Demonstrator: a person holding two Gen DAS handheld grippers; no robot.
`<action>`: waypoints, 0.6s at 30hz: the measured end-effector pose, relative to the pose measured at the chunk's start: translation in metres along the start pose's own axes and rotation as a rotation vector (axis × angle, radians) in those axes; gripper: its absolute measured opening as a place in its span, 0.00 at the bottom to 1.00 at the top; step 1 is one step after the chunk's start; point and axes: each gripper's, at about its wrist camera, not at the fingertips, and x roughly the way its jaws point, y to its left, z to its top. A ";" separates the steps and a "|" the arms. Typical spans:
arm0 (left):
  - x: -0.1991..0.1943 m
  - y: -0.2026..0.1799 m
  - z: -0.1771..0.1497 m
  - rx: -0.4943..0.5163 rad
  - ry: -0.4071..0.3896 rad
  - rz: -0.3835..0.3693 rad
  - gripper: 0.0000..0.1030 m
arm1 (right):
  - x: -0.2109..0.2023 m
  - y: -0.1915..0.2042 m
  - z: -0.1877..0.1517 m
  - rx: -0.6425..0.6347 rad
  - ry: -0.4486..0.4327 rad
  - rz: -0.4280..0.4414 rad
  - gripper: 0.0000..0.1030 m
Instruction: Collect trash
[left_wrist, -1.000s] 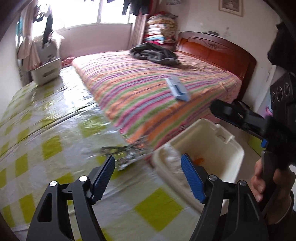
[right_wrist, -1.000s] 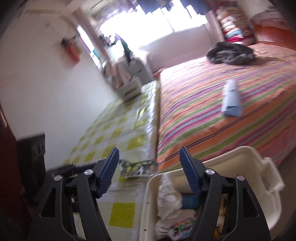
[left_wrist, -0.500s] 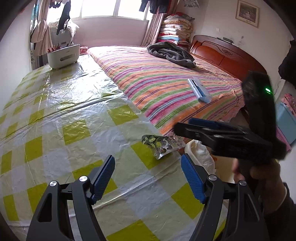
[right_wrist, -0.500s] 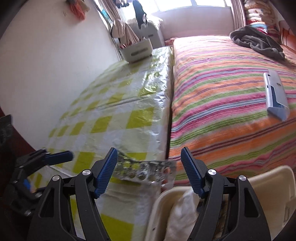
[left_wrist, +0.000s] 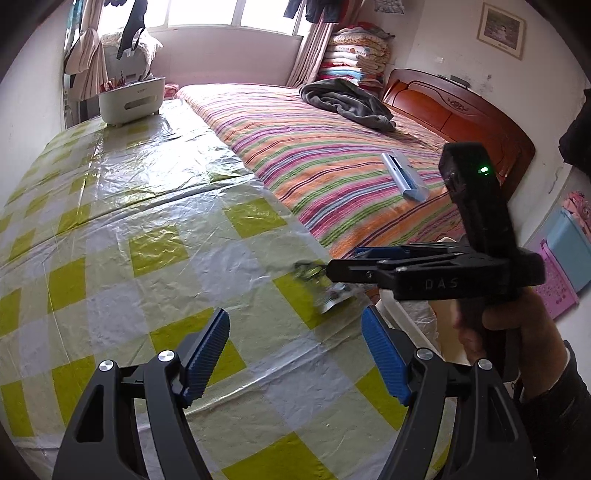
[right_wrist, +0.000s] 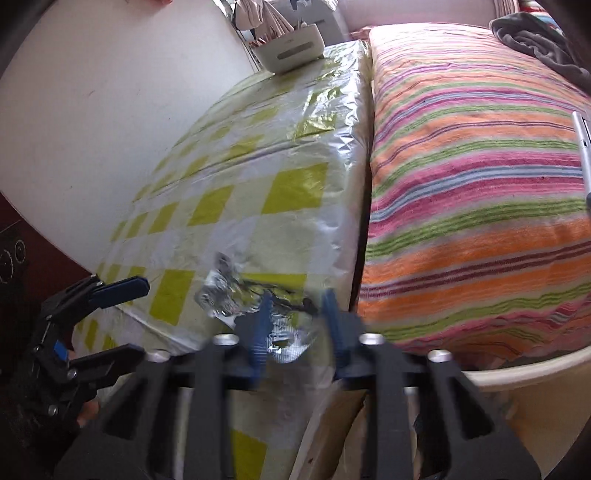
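Foil wrapper at table corner, right gripper closing in.

Bed (left_wrist: 332, 155) is pressed against the checked table (left_wrist: 147, 206), so there is no gap on that side; open room is left only at the near edge, over the white bin (right_wrist: 517, 373). Left gripper (left_wrist: 295, 347) is held wide open, well back from the wrapper. Right gripper (right_wrist: 295, 325) is blurred, jaws narrowed around the wrapper (right_wrist: 236, 295); whether it is clamped cannot be told. Wrapper is judged light, crinkly, easily crushed; best pinched at its raised near edge.
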 end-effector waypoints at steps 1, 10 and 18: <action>0.001 0.001 0.000 -0.003 0.003 0.000 0.70 | -0.001 0.001 -0.002 -0.001 0.006 -0.010 0.14; 0.001 -0.001 -0.003 -0.004 0.015 -0.004 0.70 | -0.020 0.014 -0.014 -0.019 -0.051 -0.028 0.09; -0.004 -0.017 -0.003 0.023 0.005 -0.027 0.70 | -0.091 -0.001 -0.032 0.011 -0.181 -0.035 0.06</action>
